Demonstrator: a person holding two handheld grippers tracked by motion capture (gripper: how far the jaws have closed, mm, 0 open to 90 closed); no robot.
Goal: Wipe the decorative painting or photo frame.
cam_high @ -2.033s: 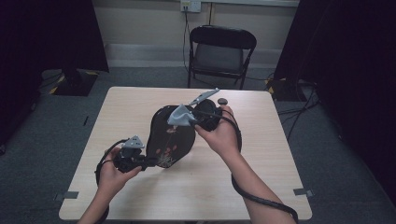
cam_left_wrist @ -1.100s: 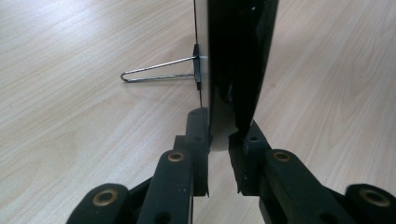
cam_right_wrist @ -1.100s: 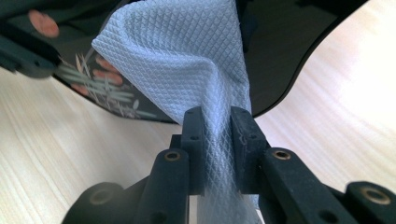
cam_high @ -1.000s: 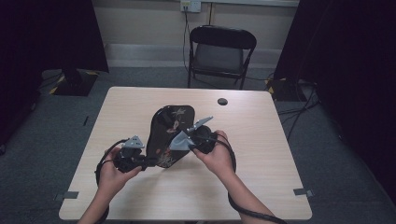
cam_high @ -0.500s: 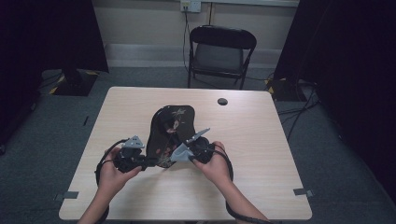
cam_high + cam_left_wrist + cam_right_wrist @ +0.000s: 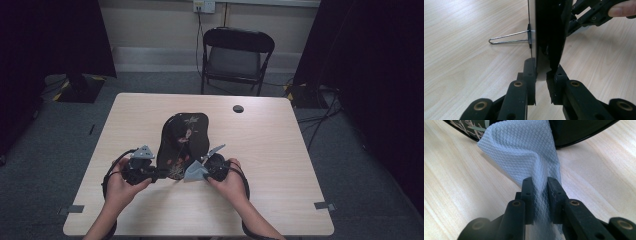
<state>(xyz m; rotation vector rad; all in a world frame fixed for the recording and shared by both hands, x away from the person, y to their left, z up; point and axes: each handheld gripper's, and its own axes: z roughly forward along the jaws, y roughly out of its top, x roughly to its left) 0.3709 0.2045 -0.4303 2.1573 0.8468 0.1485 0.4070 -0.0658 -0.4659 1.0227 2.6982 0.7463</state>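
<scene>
Left gripper (image 6: 150, 174) fingers clamp the near rim of a glossy black oval tray (image 6: 184, 135) with a floral print, lying mid-table. Right gripper (image 6: 197, 172) fingers pinch a white diamond-embossed wipe (image 6: 524, 152), draped against the tray's near edge. Thin wire clip (image 6: 509, 40) sticks out from the rim. Table (image 6: 270, 150): pale wood-grain laminate.

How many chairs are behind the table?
1. A black folding chair stands on the floor past the far edge of the table, in front of the wall. The dark curtains on both sides could hide others.
</scene>
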